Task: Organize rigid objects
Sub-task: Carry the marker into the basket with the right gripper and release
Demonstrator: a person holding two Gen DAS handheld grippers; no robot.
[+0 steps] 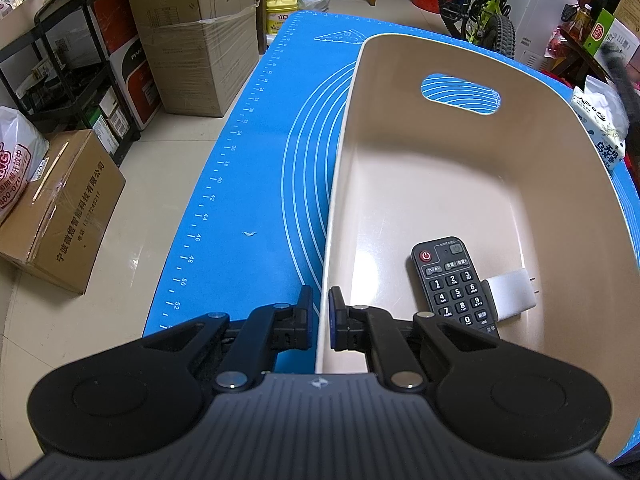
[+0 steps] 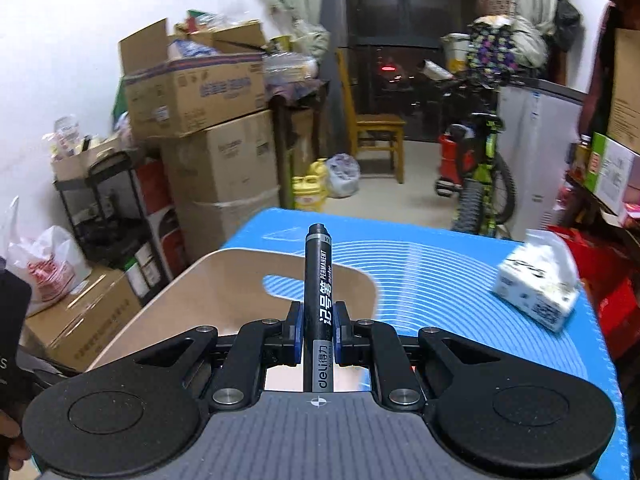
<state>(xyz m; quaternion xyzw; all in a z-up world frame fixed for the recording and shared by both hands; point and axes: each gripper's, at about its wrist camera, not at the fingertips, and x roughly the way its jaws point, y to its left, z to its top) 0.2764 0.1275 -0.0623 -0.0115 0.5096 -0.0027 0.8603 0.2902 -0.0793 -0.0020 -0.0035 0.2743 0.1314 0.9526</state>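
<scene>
Marker clamped over the bin, bin rim pinched

The right gripper (image 2: 319, 326) is clamping a black permanent marker (image 2: 318, 280) between its pads, the marker's cap pointing to 12 o'clock above the beige bin (image 2: 224, 280), whose handle slot is sitting just behind the marker. A tissue pack (image 2: 538, 294) is lying on the blue mat (image 2: 460, 280) at 3 o'clock, well apart from the bin. In the left wrist view, the left gripper (image 1: 321, 312) is tilting steeply down, its jaws nearly together and pinching the near wall of the bin (image 1: 340, 168). A black remote (image 1: 454, 286) is lying inside at 4 o'clock, touching a white plug adapter (image 1: 512, 290). Cardboard boxes (image 1: 200, 40) are crowding the floor at 10 o'clock.
</scene>
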